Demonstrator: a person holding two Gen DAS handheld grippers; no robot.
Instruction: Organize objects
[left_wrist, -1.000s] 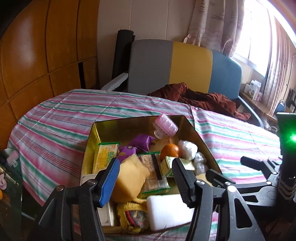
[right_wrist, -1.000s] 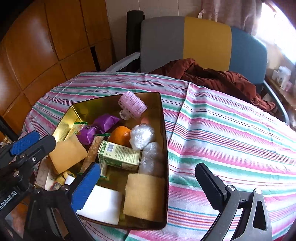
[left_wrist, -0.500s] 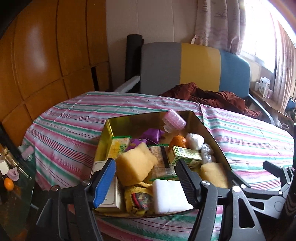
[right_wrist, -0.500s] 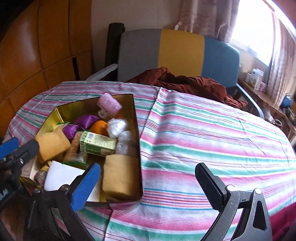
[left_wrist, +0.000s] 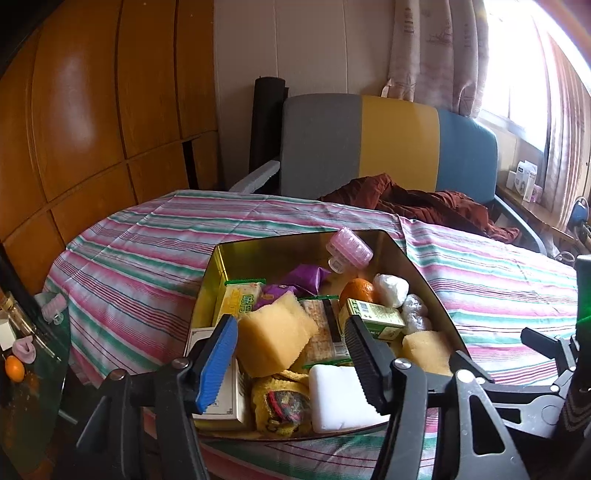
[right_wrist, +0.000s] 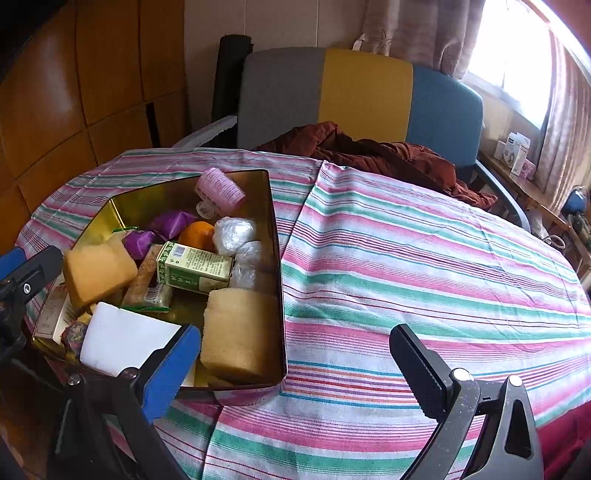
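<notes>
A gold tin (left_wrist: 424, 280) (right_wrist: 277, 258) sits on the striped tablecloth, packed with a pink hair roller (left_wrist: 351, 249), purple packets (right_wrist: 171, 221), an orange (left_wrist: 356, 291), a green carton (right_wrist: 194, 267), two yellow sponges, a white block (left_wrist: 338, 398) and snack packs. My left gripper (left_wrist: 291, 363) hovers at the tin's near end. Its jaws are closing, and nothing is pressed between them. The tilted sponge (left_wrist: 275, 339) (right_wrist: 98, 271) lies just beyond its tips. My right gripper (right_wrist: 295, 369) stands wide open and empty over the cloth by the tin's near right corner, beside the second sponge (right_wrist: 240, 330).
A grey, yellow and blue chair (right_wrist: 365, 92) with a brown cloth (right_wrist: 369, 151) on it stands behind the table. A glass side table (left_wrist: 33, 362) at the left carries pink rollers and a small orange. Wooden panels line the left wall. Bare striped cloth (right_wrist: 424, 266) spreads right of the tin.
My right gripper has swung right, from above the tin to the cloth beside its corner. The left gripper has pulled back a little; its jaws widened, then narrowed again. The tin's contents stayed put.
</notes>
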